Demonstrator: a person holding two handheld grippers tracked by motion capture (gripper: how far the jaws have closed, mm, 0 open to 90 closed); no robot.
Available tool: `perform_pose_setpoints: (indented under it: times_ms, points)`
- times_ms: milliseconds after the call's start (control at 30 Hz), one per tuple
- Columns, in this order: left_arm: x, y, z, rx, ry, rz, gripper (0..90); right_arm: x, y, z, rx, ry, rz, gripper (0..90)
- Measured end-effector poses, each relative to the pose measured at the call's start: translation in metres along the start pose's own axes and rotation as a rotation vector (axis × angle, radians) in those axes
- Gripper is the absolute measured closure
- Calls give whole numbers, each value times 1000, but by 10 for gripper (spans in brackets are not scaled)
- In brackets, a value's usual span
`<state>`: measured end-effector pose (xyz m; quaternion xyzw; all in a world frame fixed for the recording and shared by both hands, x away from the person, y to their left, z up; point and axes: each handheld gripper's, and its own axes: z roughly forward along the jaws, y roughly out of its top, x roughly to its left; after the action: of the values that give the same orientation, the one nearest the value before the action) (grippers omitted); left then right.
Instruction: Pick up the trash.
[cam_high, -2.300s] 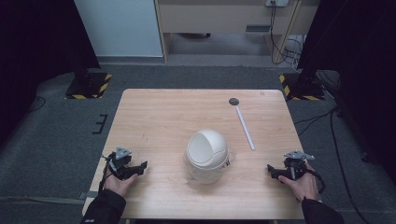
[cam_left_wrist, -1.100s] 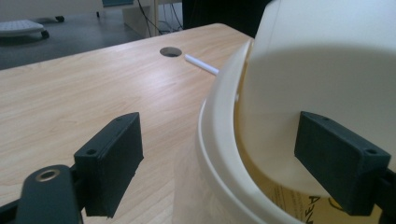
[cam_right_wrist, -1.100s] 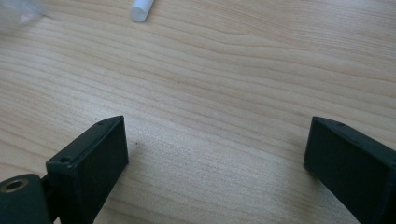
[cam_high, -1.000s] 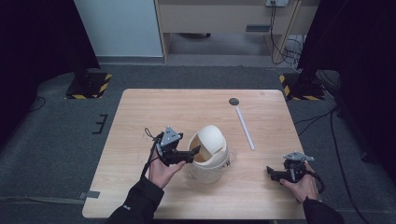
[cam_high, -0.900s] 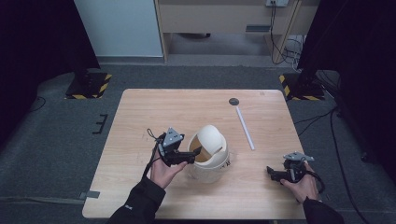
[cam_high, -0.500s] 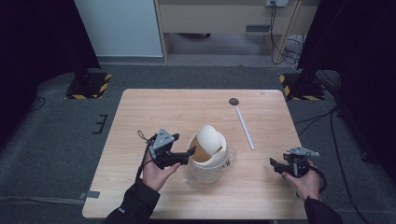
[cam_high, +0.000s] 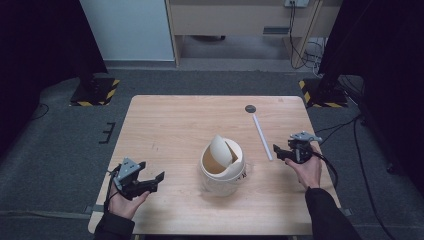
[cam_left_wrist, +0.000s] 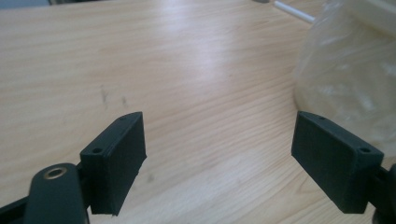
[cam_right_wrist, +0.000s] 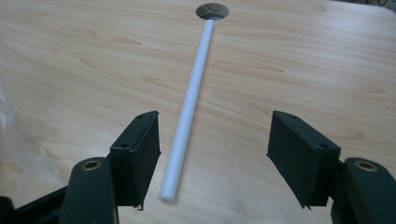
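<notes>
Desk (cam_high: 170, 125), light wood grain, on grey carpet w/ dark curtains around. White swing-lid bin (cam_high: 222, 165) mid-desk, white rod (cam_high: 262, 136) right of it. Left tongs (cam_high: 150, 181) & right tongs (cam_high: 281, 152) both released.

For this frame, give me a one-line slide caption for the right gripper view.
Open right gripper straddles the near end of a white rod lying on the table.

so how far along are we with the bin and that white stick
Done, by the look of it: the bin has its swing lid tipped open. In hand: the right gripper, jaws open, is lined up around the near end of the white stick, which lies flat on the table, not yet gripped. The left gripper is open and holds nothing. Left: probably gripping the stick and dropping it in.
</notes>
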<state>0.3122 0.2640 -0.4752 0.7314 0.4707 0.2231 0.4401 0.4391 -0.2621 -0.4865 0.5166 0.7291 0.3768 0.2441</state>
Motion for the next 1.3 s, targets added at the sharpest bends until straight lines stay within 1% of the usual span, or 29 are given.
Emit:
perform_pose_setpoints:
  times_ms: [33, 67, 100, 133, 167, 233, 367, 400, 500, 567, 633, 667, 700, 733, 767, 867, 900, 967, 1067, 1100, 1133, 1167, 1233, 1267, 1300]
  points:
    - [3, -5, 0, 7, -1, -16, 171, 1, 1, 6, 10, -2, 0, 345]
    - [3, -5, 0, 7, -1, -16, 176, 1, 1, 6, 10, -2, 0, 345]
    - [9, -11, 1, 26, 4, -44, 180, 4, 3, 19, 33, -2, -6, 354]
    - [11, -11, 0, 25, 13, -53, 180, 5, 4, 24, 40, -2, -9, 360]
    - [13, -11, 0, 17, 20, -57, 180, 6, 4, 30, 49, -1, -10, 368]
    - [14, -10, 0, 3, 20, -65, 180, 9, 5, 40, 73, 1, -4, 372]
    - [13, -8, -1, -13, 13, -56, 180, 11, 3, 52, 108, -11, -19, 411]
    - [13, -8, -1, -13, 13, -56, 180, 12, 3, 53, 118, -14, -22, 421]
    - [15, -9, 0, -11, 18, -62, 180, 13, 1, 54, 141, -13, -35, 488]
    - [15, -9, 0, -12, 18, -65, 180, 15, -2, 55, 160, -6, -49, 560]
    - [15, -9, 0, -11, 18, -65, 180, 17, -5, 55, 190, -2, -62, 661]
    - [15, -8, 0, -10, 16, -66, 180, 18, -7, 55, 187, 0, -65, 705]
    - [15, -8, 1, -11, 15, -66, 180, 19, -8, 55, 182, 10, -54, 757]
    - [15, -8, 1, -12, 15, -64, 180, 19, -9, 54, 176, 14, -39, 777]
    - [15, -8, 1, -12, 16, -64, 180, 19, -10, 53, 175, 13, -31, 786]
    - [15, -8, 2, -13, 14, -70, 181, 18, -11, 49, 188, 27, -9, 793]
    - [15, -7, 2, -16, 13, -71, 181, 17, -12, 46, 177, 37, -12, 794]
    - [15, -7, 2, -20, 12, -70, 182, 15, -11, 39, 160, 54, -2, 794]
    - [14, -6, 2, -27, 12, -71, 184, 12, -8, 23, 89, 87, 11, 794]
    - [14, -6, 2, -28, 14, -68, 184, 12, -8, 23, 89, 87, 11, 794]
    - [14, -5, 2, -29, 16, -66, 184, 11, -5, 10, 30, 112, 12, 794]
    - [13, -5, 2, -34, 16, -67, 184, 10, -5, 4, 10, 123, 12, 793]
    - [13, -4, 2, -41, 16, -68, 184, 10, -4, -12, -61, 153, 23, 793]
    - [13, -4, 2, -41, 16, -68, 184, 10, -4, -12, -61, 153, 23, 793]
    - [13, -4, 3, -43, 16, -68, 184, 10, -5, -19, -85, 165, 26, 794]
